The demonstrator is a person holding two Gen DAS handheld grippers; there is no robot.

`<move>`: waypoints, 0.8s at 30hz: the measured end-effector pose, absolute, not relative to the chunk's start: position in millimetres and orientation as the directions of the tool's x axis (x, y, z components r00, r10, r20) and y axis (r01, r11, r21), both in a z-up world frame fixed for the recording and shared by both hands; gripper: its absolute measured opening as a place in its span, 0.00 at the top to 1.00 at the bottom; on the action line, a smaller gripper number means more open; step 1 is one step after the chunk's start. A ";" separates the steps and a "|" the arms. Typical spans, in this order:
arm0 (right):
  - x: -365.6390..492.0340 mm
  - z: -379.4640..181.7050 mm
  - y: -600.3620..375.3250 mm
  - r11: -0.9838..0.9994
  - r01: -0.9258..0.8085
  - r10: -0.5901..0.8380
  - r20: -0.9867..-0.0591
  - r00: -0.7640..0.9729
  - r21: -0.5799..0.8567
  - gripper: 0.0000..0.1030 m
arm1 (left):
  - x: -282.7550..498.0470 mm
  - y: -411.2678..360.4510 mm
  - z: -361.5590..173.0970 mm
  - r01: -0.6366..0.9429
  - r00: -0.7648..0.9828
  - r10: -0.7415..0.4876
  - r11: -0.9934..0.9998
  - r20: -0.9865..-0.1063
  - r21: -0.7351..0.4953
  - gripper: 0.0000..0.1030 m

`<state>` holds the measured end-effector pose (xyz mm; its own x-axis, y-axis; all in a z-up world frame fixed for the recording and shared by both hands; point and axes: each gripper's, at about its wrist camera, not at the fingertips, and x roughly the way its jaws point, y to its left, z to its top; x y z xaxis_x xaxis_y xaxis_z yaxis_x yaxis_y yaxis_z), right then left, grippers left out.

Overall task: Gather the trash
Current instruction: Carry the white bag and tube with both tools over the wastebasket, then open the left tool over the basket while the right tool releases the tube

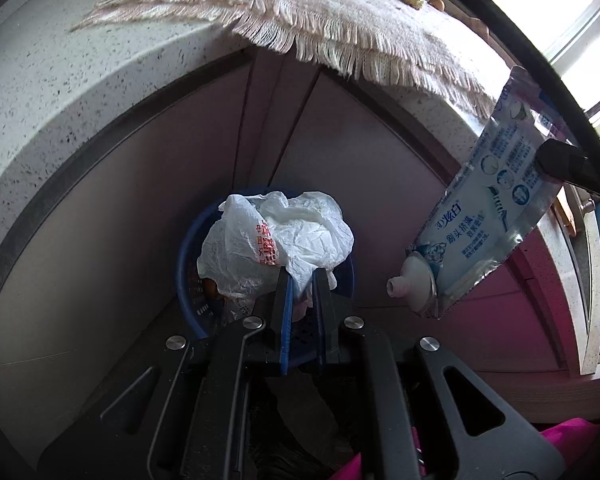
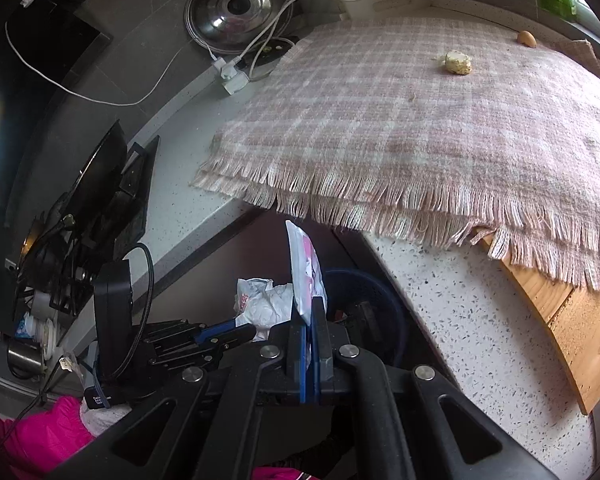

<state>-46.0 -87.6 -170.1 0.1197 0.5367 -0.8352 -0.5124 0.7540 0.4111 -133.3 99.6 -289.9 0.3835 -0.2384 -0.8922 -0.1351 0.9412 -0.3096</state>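
My left gripper (image 1: pixel 300 276) is shut on a crumpled white plastic bag (image 1: pixel 276 240) that sits in a blue perforated bin (image 1: pixel 186 264) on the floor below the counter. My right gripper (image 2: pixel 310 308) is shut on a flattened toothpaste tube (image 2: pixel 306 272) and holds it in the air above the bin (image 2: pixel 380 304). In the left wrist view the tube (image 1: pixel 488 208) hangs at the right, cap end down, pinched by a right fingertip (image 1: pixel 560 160). The left gripper (image 2: pixel 228 330) and the bag (image 2: pixel 266 304) also show in the right wrist view.
A pink plaid fringed cloth (image 2: pixel 420 128) covers the speckled counter (image 2: pixel 480 320). A yellowish food scrap (image 2: pixel 456 62) and a brown piece (image 2: pixel 526 38) lie on the cloth. A steel lid (image 2: pixel 236 8), a power strip (image 2: pixel 232 76) and a wooden board (image 2: pixel 572 328) are nearby.
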 end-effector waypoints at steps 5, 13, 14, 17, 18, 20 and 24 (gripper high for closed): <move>-55.0 -188.4 -78.2 0.759 -0.526 0.505 -0.857 0.101 0.385 1.00 | -134.4 100.2 -310.5 -0.136 0.350 -0.240 0.943 -0.905 -0.303 0.93; -64.1 -212.8 -64.3 0.767 -0.554 0.446 -0.890 0.097 0.324 1.00 | -127.6 101.6 -337.9 -0.123 0.313 -0.229 0.952 -0.922 -0.279 0.93; -64.8 -215.9 -63.0 0.768 -0.555 0.440 -0.893 0.095 0.319 1.00 | -125.2 97.6 -340.1 -0.123 0.309 -0.225 0.954 -0.924 -0.274 0.93; -68.1 -224.0 -61.4 0.769 -0.559 0.426 -0.900 0.088 0.309 1.00 | -118.8 93.7 -345.7 -0.123 0.299 -0.218 0.957 -0.929 -0.264 0.93; -68.7 -226.6 -60.3 0.771 -0.561 0.419 -0.904 0.089 0.302 1.00 | -116.5 93.8 -347.5 -0.122 0.296 -0.217 0.957 -0.930 -0.262 0.93; -69.9 -231.6 -59.3 0.774 -0.563 0.406 -0.909 0.092 0.289 1.00 | -113.0 91.5 -350.3 -0.119 0.290 -0.210 0.960 -0.934 -0.253 0.93; -69.2 -239.1 -55.5 0.779 -0.560 0.393 -0.915 0.086 0.282 1.00 | -113.5 86.6 -352.5 -0.119 0.285 -0.206 0.961 -0.936 -0.248 0.93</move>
<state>-69.2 -55.5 -239.1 0.0864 0.3933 -0.9153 -0.5603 0.7789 0.2818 -113.5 86.6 -352.5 0.2850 -0.2061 -0.9361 -0.1188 0.9615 -0.2479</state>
